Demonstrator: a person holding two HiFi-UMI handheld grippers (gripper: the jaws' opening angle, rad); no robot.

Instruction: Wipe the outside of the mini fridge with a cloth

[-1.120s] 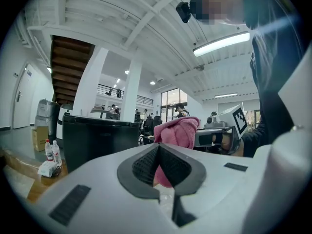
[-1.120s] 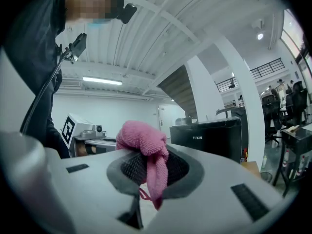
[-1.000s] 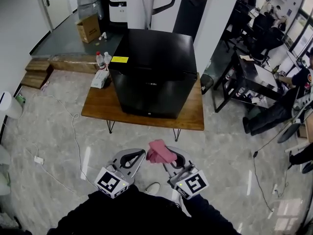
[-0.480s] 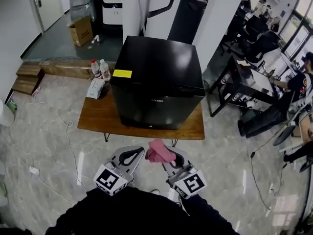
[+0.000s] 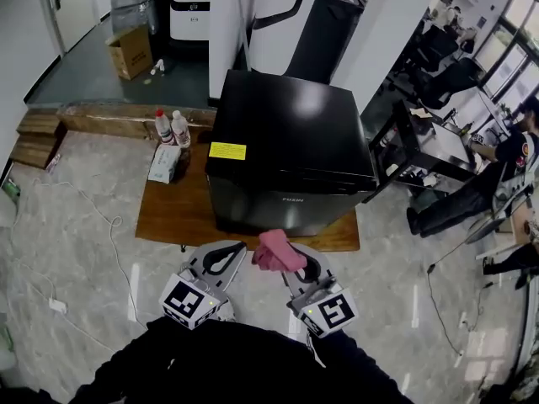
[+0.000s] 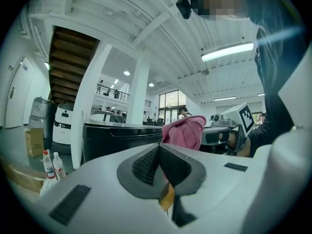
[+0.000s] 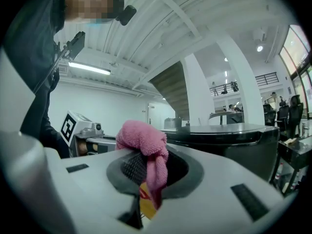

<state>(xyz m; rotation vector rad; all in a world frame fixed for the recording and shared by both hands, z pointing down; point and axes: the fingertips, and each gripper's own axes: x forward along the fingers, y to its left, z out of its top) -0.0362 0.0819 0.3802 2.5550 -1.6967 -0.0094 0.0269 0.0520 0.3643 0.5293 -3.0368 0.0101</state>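
Head view: the black mini fridge (image 5: 290,150) sits on a low wooden table (image 5: 173,213), with two bottles (image 5: 171,128) by its left side. Both grippers hover just in front of it, left gripper (image 5: 221,259) beside right gripper (image 5: 301,269). Left gripper view: jaws pressed together, nothing between them. Right gripper view: jaws clamped on the pink cloth (image 5: 276,251), which bunches up above them, not touching the fridge.
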